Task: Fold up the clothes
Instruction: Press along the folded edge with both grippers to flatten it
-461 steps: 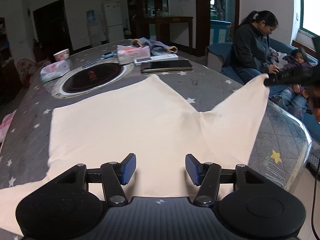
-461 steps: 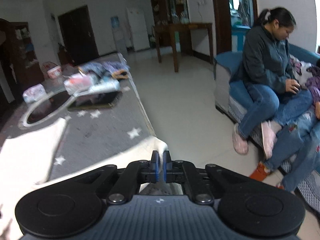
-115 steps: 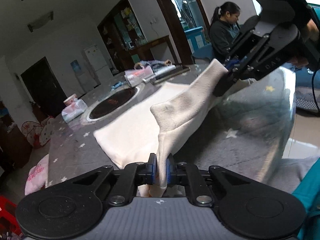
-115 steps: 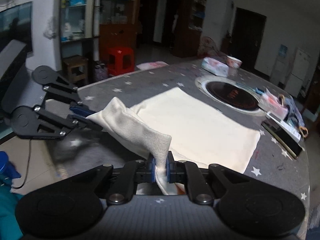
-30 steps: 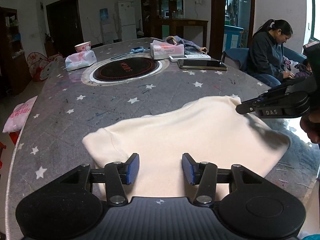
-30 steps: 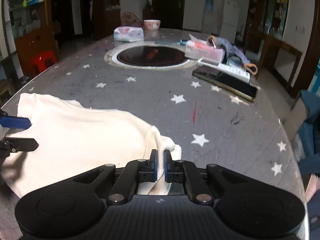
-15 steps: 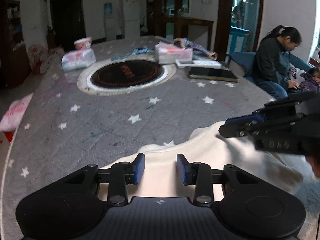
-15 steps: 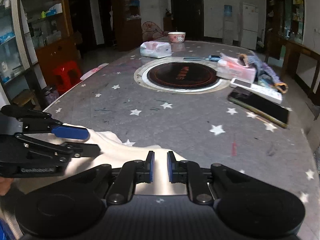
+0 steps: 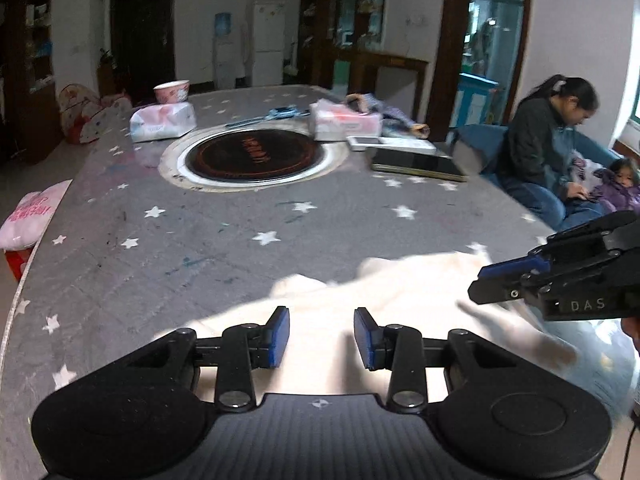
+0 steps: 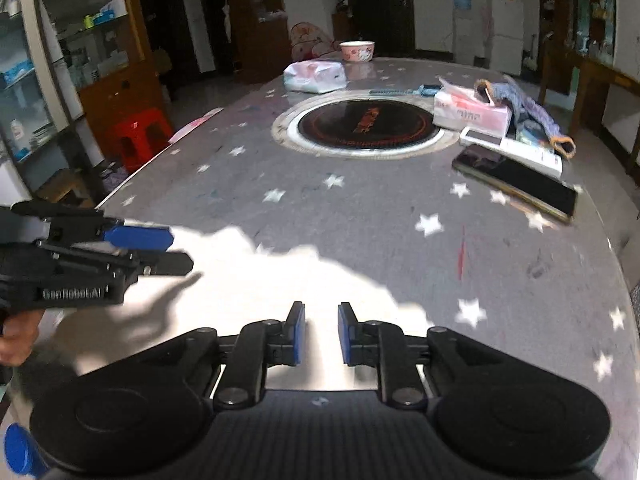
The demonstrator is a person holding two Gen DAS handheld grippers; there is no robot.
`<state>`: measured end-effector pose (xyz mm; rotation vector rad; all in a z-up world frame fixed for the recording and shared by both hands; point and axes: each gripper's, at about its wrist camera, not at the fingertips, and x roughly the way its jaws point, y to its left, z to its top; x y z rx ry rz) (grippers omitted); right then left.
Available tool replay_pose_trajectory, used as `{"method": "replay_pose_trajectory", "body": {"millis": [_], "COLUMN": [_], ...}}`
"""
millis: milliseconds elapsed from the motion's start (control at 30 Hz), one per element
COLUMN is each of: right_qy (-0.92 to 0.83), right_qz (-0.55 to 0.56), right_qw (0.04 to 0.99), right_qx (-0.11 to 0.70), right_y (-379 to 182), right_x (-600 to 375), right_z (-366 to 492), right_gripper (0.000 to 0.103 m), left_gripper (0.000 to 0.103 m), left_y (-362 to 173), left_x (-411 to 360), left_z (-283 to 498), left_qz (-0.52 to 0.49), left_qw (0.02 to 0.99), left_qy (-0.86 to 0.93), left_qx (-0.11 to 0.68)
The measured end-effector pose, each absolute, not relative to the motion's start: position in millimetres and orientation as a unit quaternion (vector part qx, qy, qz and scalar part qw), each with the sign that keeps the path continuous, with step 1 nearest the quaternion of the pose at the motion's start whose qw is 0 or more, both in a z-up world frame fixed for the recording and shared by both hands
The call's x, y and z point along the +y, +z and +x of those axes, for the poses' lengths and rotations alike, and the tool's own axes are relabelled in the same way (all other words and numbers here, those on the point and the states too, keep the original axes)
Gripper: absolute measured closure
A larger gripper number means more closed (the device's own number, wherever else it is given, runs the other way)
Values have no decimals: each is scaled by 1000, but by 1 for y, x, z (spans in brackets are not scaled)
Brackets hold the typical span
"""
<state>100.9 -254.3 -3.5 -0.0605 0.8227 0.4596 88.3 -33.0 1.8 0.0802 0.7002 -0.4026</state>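
**A:** Pose check. We have both grippers angled down over the near end of the grey star-patterned desk [image 9: 240, 240]. In the left wrist view the right gripper [image 9: 486, 282] comes in from the right edge, fingers pointing left. In the right wrist view the left gripper [image 10: 176, 250] comes in from the left edge, pointing right, with part of a hand [image 10: 16, 338] behind it.

**B:** Where's the garment?

**A:** The cream folded cloth garment [image 9: 400, 292] lies flat on the desk at the near edge, directly under and ahead of both grippers. Its far edge is bumpy and uneven. It's overexposed and a bit blurred, so we can't read the fold lines.

**B:** Left gripper state?

**A:** Left gripper [image 9: 321, 336] has its jaws parted, a clear gap between the blue pads [image 9: 280, 336], nothing pinched. We see the garment through the gap, below the pads.

**B:** Right?

**A:** Right gripper [image 10: 321, 332] has a narrower gap and its jaws have just been opening. Nothing is gripped; the cloth shows between the pads but isn't clamped. We can't tell whether the fingertips touch the fabric.

**B:** Anything else close by?

**A:** No. The round black inset hob [image 10: 364, 122] and the dark flat tablet [image 10: 516, 184] sit well apart from the garment, further up the desk.
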Motion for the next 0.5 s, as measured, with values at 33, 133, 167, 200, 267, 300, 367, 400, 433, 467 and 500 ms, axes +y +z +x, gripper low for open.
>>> {"method": "replay_pose_trajectory", "body": {"millis": [33,133,167,200,267,300,367,400,433,467,500], "right_qy": [223,229,231,231,226,218,206,204,202,203,204], "right_qz": [-32,-41,-45,-50,-65,-74,-83,-80,-76,-75,-74], "right_qw": [889,886,885,883,880,881,882,883,883,885,886], "right_qx": [398,400,402,405,412,413,415,415,416,413,409], "right_y": [-3,-4,-5,-8,-14,-17,-20,-18,-17,-15,-12], "right_x": [-257,-261,-262,-263,-265,-266,-270,-273,-275,-276,-275], "right_z": [93,70,63,56,46,43,37,35,33,32,32], "right_gripper": [86,86,86,86,86,86,86,86,86,86,86], "left_gripper": [64,64,64,64,64,64,64,64,64,63,63], "left_y": [1,-2,-4,-6,-11,-12,-15,-16,-15,-16,-18], "left_x": [-36,-43,-46,-47,-47,-45,-42,-40,-36,-33,-29], "left_z": [81,64,60,56,48,44,36,32,28,26,24], "left_qz": [42,52,55,57,58,58,59,55,50,46,42], "left_qw": [918,915,914,913,911,911,912,912,912,913,913], "left_qy": [-202,-214,-216,-217,-216,-214,-210,-209,-207,-204,-198], "left_qx": [339,339,339,342,346,347,347,348,350,351,354]}}
